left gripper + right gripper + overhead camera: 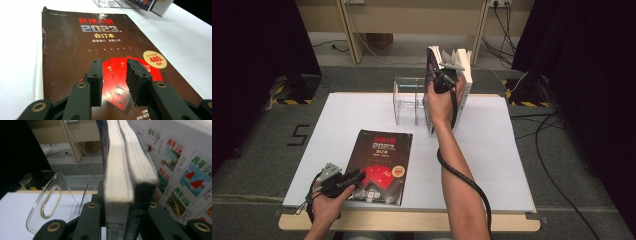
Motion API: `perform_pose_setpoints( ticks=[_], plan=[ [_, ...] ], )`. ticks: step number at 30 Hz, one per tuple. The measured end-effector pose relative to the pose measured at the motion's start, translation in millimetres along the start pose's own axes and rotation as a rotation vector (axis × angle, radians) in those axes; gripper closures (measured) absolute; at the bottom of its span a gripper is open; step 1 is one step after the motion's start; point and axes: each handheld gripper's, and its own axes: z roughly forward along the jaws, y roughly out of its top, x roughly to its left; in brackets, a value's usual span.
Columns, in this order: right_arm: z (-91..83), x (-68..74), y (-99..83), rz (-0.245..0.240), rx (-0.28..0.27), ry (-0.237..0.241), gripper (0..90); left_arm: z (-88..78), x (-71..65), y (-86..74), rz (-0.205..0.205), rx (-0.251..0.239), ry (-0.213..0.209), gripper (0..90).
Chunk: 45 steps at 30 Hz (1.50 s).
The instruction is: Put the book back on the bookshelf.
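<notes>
The right gripper (443,80) has its jaws clenched on 2 upright books (125,177), hiding their lower covers, beside the clear rack (408,100) near the bench's (512,165) far edge. The left gripper (113,75) hovers released over the flat magazine (382,162); open bench lies right.

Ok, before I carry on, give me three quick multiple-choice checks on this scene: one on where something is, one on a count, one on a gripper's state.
1. Where does the dark magazine lie?
A. Flat on the white table top
B. Inside the clear rack
C. On the floor

2. How many thick books sit between the right gripper jaws?
A. None
B. Two
C. Five

3. What is the left gripper doing?
A. Clamping the rack
B. Lifting the magazine
C. Open over the magazine cover

Answers: 1 A, it lies face up near the table's front edge. 2 B, two page blocks show side by side. 3 C, a gap shows between its pads with nothing pinched.
</notes>
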Motion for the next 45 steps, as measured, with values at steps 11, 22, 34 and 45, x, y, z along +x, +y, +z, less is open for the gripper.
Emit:
perform_pose_setpoints(
  ticks=[11, 22, 34, 45],
  plan=[
    [1.9, 3.4, 5.6, -0.024, -0.061, -0.037, 76.8, -0.7, -1.5, 0.3, 0.009, -0.001, -0.005, 65.4],
    [1.5, 6.4, -6.0, -0.053, 0.052, -0.050, 70.3, -1.3, -1.4, 0.2, 0.010, 0.001, -0.006, 65.3],
    [-5.7, -2.1, 1.1, 0.016, 0.066, 0.025, 64.0, 0.2, -1.1, 0.0, 0.006, 0.002, -0.008, 65.2],
    [3.4, -2.8, 13.0, 0.025, 0.164, -0.006, 68.0, 0.4, -1.7, -1.0, 0.010, 0.011, -0.014, 65.1]
  ],
)
